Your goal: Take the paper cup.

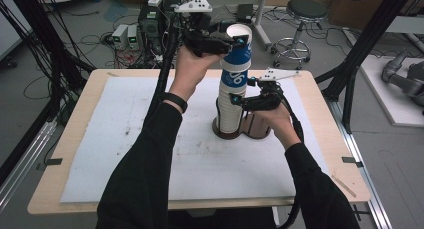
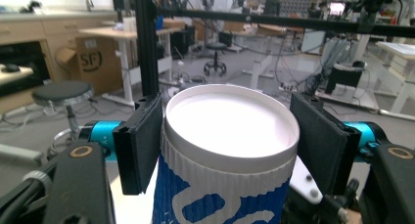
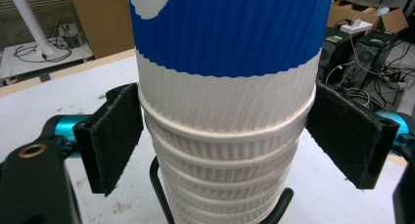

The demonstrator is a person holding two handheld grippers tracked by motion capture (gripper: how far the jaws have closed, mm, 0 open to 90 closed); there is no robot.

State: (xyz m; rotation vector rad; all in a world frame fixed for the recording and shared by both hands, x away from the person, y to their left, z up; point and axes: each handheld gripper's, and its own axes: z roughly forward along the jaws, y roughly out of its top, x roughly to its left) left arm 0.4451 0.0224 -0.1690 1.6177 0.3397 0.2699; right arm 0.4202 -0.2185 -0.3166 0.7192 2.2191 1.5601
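Subject: a stack of ribbed paper cups point(image 1: 231, 106) is standing upright in a dark wire holder point(image 1: 242, 131) slightly right of the counter's point(image 1: 125, 139) centre, nearer the far edge than the near one. A blue-and-white top cup point(image 1: 236, 59) is sitting highest, mouth up and partly raised out of the nest.

Left tongs point(image 1: 231, 39): they are bracketing the top cup just under its rolled rim. In the left gripper view the pads point(image 2: 142, 141) are lying against or just beside the wall on both sides; firm pinching cannot be confirmed, so I cannot tell whether they are closed on it.

Right tongs point(image 1: 239, 100): they are straddling the stack lower down, at the band of nested rims point(image 3: 225, 136). A gap is showing beside each pad in the right gripper view, so they are reading as spread.

Handling assessment: the cups are appearing light, thin-walled and easily crushed. The ribbed sleeve is offering friction; the rim is the stiffest zone. Nested cups are likely sticking together, so gripping the top one near its rim while bracing the lower rims is looking advisable.

Orientation: the stack's long axis is running vertically, open mouths facing up, bases pointing down into the holder.
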